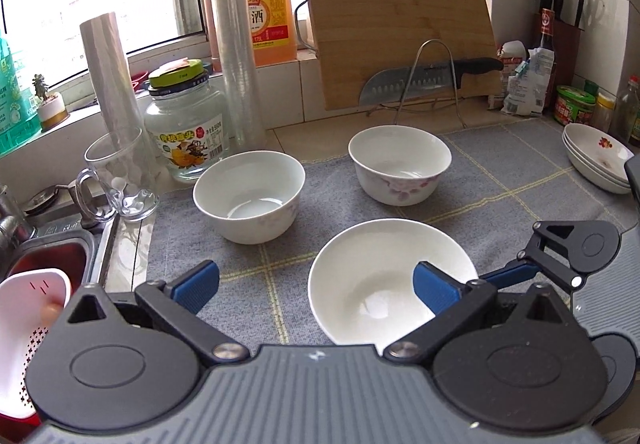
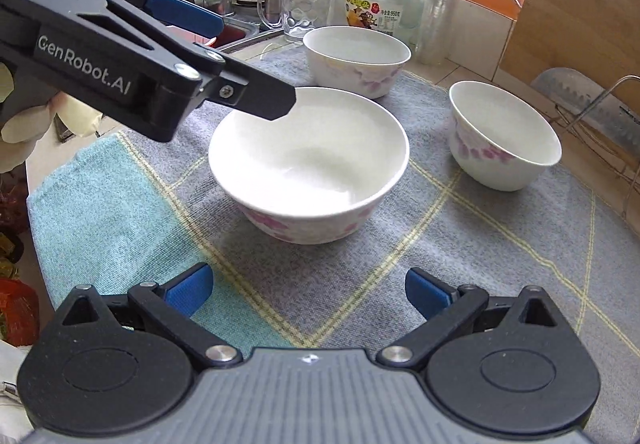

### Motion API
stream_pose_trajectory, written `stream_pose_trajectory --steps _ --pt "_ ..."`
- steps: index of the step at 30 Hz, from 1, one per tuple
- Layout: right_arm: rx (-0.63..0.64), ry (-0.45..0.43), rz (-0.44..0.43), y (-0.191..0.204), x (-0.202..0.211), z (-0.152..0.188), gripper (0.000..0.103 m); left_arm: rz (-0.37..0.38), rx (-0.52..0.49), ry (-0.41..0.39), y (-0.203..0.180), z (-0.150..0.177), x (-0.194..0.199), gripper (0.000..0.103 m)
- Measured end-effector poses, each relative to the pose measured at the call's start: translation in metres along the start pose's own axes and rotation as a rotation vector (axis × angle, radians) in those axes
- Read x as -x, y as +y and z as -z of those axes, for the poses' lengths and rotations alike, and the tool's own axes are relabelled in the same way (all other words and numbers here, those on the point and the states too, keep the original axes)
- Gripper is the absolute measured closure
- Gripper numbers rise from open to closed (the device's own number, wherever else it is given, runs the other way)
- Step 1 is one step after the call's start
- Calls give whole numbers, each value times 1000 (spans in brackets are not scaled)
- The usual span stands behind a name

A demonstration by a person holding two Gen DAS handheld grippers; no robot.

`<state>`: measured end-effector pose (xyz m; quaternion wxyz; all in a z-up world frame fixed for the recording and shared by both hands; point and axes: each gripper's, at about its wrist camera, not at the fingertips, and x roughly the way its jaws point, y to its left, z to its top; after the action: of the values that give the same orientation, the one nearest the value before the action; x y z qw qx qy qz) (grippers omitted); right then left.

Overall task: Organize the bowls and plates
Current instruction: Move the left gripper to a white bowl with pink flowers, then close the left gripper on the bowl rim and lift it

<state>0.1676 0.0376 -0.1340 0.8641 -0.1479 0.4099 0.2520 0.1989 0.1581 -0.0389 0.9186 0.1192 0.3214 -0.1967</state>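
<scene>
Three white bowls with pink flower prints stand on a grey checked cloth (image 1: 520,179). The near bowl (image 1: 372,284) (image 2: 308,163) sits just under my left gripper (image 1: 316,286), which is open, its right pad over the bowl's inside. The left bowl (image 1: 248,195) (image 2: 356,59) and the far right bowl (image 1: 400,163) (image 2: 504,135) stand apart. A stack of shallow plates (image 1: 600,159) sits at the far right. My right gripper (image 2: 306,294) is open and empty over the cloth, in front of the near bowl. The left gripper also shows in the right wrist view (image 2: 200,43).
A glass mug (image 1: 120,179), a glass jar (image 1: 188,123), two wrap rolls (image 1: 236,43), an orange bottle (image 1: 268,15), and a cutting board (image 1: 400,31) with a knife (image 1: 432,75) line the back. A sink (image 1: 48,256) with a pink colander (image 1: 28,340) lies left. Jars (image 1: 574,103) stand right.
</scene>
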Motion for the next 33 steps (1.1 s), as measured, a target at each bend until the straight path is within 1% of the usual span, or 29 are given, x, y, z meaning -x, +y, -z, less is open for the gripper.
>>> stream_pose_trajectory --steps 3,5,6,9,12,15,17,19,21,22,24,25,26,27,29,31,33 --pt "2 6 8 3 -7 1 0 14 -16 7 0 -1 -4 1" --pt "-34 6 -9 -2 -8 2 0 25 -29 17 0 -1 -7 1" --pt "-49 1 -13 -4 -7 4 0 29 -35 21 0 -2 -9 1" --pt "-39 -15 -10 -4 -6 8 0 44 -54 46 -1 -3 -16 1" --pt "-47 -39 -3 -3 -3 13 0 76 -73 75 0 -7 -24 1" --pt "-59 -46 8 -3 -3 13 0 109 -87 107 3 -11 -32 1" --pt "-60 -43 16 0 1 13 0 108 -108 129 3 -14 -37 1" --pt "-38 -54 42 4 2 10 0 110 -133 141 4 -17 -40 1" --pt "-8 -71 65 10 5 8 0 130 -146 159 3 -19 -43 3" --pt "4 -77 70 13 6 6 0 153 -153 174 3 -21 -45 4" --pt "14 -90 69 16 7 4 0 191 -154 198 2 -22 -47 12" --pt "21 -96 71 17 7 2 0 212 -151 212 2 -23 -49 20" --pt "28 -100 75 18 7 0 0 231 -148 225 1 -23 -50 24" --pt "37 -104 82 19 7 -1 0 245 -147 235 0 -23 -51 25" --pt "50 -114 89 20 8 -2 0 254 -152 247 -1 -23 -53 34" --pt "54 -118 89 19 8 -4 0 259 -154 253 -1 -23 -54 36" --pt "54 -121 93 17 8 -5 3 269 -148 262 -1 -23 -55 36"
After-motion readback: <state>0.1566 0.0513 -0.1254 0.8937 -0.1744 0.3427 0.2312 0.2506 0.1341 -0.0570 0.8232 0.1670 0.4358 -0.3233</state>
